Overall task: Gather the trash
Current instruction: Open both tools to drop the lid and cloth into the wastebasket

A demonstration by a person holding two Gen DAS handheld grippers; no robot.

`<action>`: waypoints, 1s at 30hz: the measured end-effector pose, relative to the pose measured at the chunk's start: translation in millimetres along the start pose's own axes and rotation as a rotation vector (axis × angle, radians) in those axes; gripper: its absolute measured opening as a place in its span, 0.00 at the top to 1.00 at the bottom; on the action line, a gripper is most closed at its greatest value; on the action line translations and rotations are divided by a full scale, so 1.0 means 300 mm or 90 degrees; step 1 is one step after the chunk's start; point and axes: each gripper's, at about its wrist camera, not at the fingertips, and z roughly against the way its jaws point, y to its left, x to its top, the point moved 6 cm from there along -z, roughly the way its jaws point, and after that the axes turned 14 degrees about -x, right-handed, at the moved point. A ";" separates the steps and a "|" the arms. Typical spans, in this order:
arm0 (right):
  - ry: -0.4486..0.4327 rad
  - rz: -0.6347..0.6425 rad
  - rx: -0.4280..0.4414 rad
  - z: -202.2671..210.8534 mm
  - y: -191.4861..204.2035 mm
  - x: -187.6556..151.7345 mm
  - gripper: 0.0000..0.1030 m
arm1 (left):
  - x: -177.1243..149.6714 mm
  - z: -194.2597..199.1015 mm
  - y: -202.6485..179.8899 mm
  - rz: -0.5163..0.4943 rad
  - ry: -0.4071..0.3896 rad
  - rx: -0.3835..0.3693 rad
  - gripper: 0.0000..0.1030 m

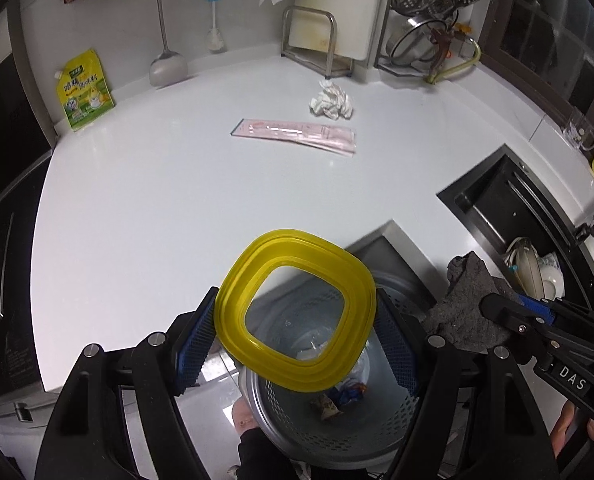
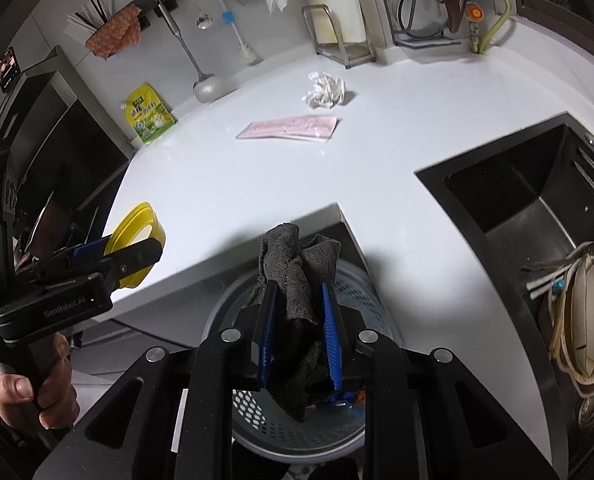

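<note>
Yellow plastic first: the left gripper [image 1: 297, 320] is clamped across a yellow ring-shaped lid frame [image 1: 233, 320], one blue pad on each side of it, jaws standing wide because the frame is wide. Directly beneath it, seen right through the frame's open middle, sits the grey perforated waste basket [image 1: 377, 432] on the floor, with some wrappers already at the bottom. So for this hand the target lies straight down; the frame hangs roughly level over the basket's mouth.

Over on the right, the right gripper [image 2: 299, 332] is pinched nearly together on a dark grey rag [image 2: 297, 280], which sticks up above the fingertips and droops below them. The waste basket [image 2: 349, 432] is under this hand too, just off the edge of the white counter [image 2: 217, 184].

Both loads look poised for a drop, I'd say, each needing only a release.

Farther out on the counter wait the crumpled white tissue [image 2: 324, 90] and the pink flat packet [image 2: 289, 128], its long axis running left to right across both views, tissue just behind it. The right hand looks the nearer of the two.
</note>
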 end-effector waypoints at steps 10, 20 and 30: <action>0.019 0.014 0.013 -0.027 0.016 -0.056 0.79 | -0.090 -0.035 -0.032 0.007 0.035 -0.003 0.30; 0.034 0.036 0.011 -0.042 0.026 -0.078 0.78 | -0.103 -0.047 -0.039 0.008 0.047 0.000 0.29; 0.047 0.049 0.009 -0.059 0.045 -0.097 0.77 | -0.128 -0.051 -0.021 0.013 0.065 -0.002 0.28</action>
